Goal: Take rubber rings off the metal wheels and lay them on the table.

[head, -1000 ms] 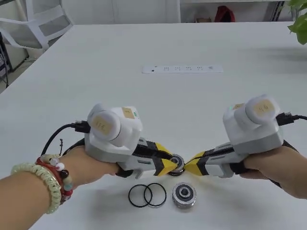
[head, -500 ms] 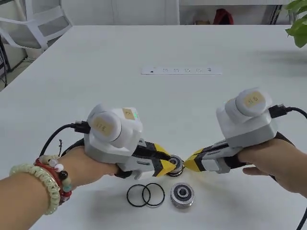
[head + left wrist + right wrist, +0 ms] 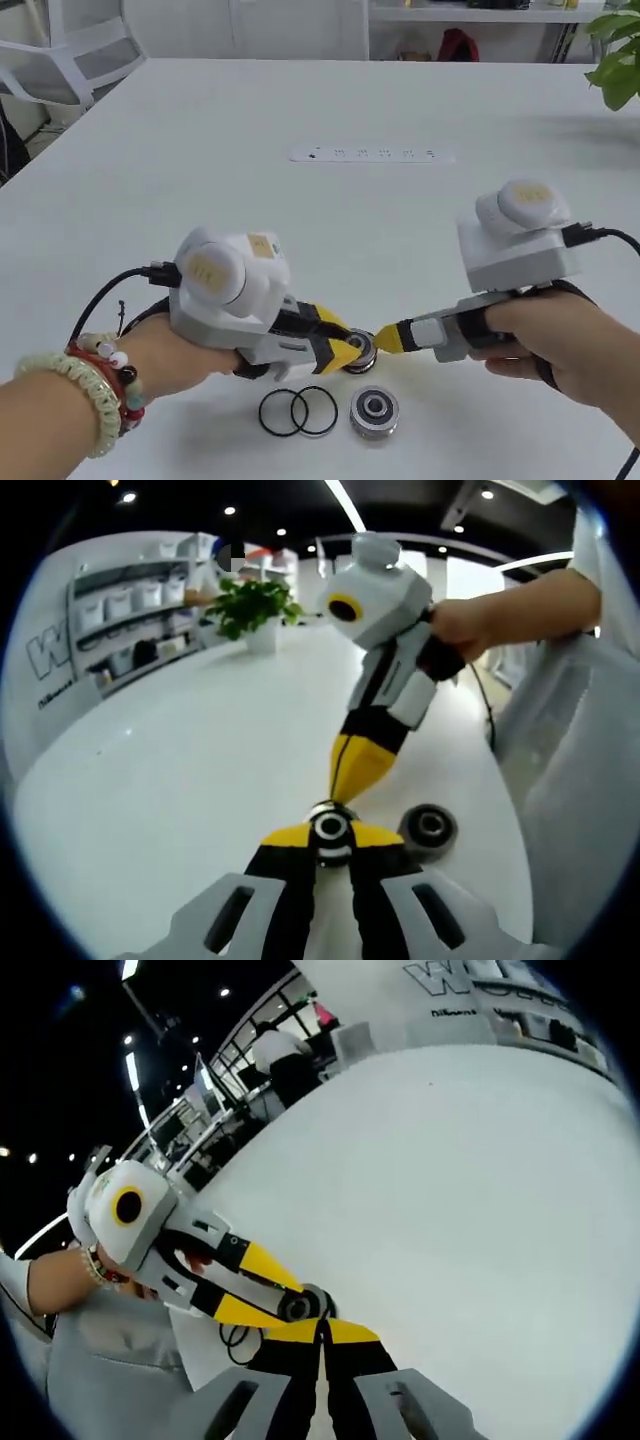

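Observation:
My left gripper (image 3: 354, 352) (image 3: 330, 835) is shut on a small metal wheel (image 3: 362, 347) (image 3: 330, 827) and holds it just above the white table (image 3: 330, 230). My right gripper (image 3: 384, 339) (image 3: 320, 1328) comes in from the right with its jaws shut, pinching at the wheel's rim (image 3: 298, 1305), where a thin black rubber ring sits. Its yellow tip (image 3: 352, 772) meets the wheel from above in the left gripper view. Two loose black rubber rings (image 3: 298, 411) lie overlapping on the table below the left gripper. Right of them lies a second metal wheel (image 3: 374, 410) (image 3: 430, 828).
A white power strip (image 3: 370, 154) lies across the middle of the table. A plant (image 3: 615, 60) stands at the far right corner and a white chair (image 3: 85, 50) at the far left. A black cable (image 3: 110, 295) trails from the left gripper.
The right hand has rolled and risen so the gripper's body stands higher, while its tips stay at the wheel. The left gripper keeps its hold. The head camera has shifted slightly.

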Available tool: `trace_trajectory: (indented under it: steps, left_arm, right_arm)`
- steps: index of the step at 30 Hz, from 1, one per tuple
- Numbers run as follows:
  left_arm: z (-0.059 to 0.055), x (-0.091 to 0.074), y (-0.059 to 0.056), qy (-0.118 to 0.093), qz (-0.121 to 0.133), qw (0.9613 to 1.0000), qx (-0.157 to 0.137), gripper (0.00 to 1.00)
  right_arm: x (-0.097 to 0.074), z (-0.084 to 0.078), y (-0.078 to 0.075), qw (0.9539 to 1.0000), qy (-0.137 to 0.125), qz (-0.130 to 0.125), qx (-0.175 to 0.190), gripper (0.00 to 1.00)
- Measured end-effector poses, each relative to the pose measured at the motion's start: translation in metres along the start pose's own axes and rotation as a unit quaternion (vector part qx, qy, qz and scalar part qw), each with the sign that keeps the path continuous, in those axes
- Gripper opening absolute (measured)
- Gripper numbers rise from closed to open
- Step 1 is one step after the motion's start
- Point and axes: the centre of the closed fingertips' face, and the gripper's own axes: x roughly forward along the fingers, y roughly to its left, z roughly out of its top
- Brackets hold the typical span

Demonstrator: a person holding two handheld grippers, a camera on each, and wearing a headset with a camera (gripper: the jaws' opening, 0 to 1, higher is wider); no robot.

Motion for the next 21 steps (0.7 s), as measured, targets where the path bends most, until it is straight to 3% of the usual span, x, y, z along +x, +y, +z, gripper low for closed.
trace_trajectory:
  steps: [2, 3, 7, 21]
  left_arm:
    - [0.0, 0.0, -0.001, -0.003, -0.002, 1.0, 0.002, 0.13]
    - [0.0, 0.0, -0.001, -0.003, -0.002, 1.0, 0.003, 0.13]
    - [0.0, 0.001, -0.001, -0.005, -0.003, 1.0, 0.007, 0.13]
    - [0.0, 0.001, 0.0, -0.013, 0.007, 0.9999, 0.005, 0.13]
  right_arm:
    - [-0.001, -0.002, 0.003, 0.9991, -0.006, 0.017, 0.037, 0.0]
    - [-0.001, -0.002, 0.002, 0.9991, -0.008, 0.019, 0.038, 0.0]
    - [-0.002, -0.003, 0.007, 0.9996, -0.006, 0.023, 0.013, 0.0]
    - [0.0, 0.001, 0.015, 0.9998, 0.002, 0.018, -0.007, 0.0]
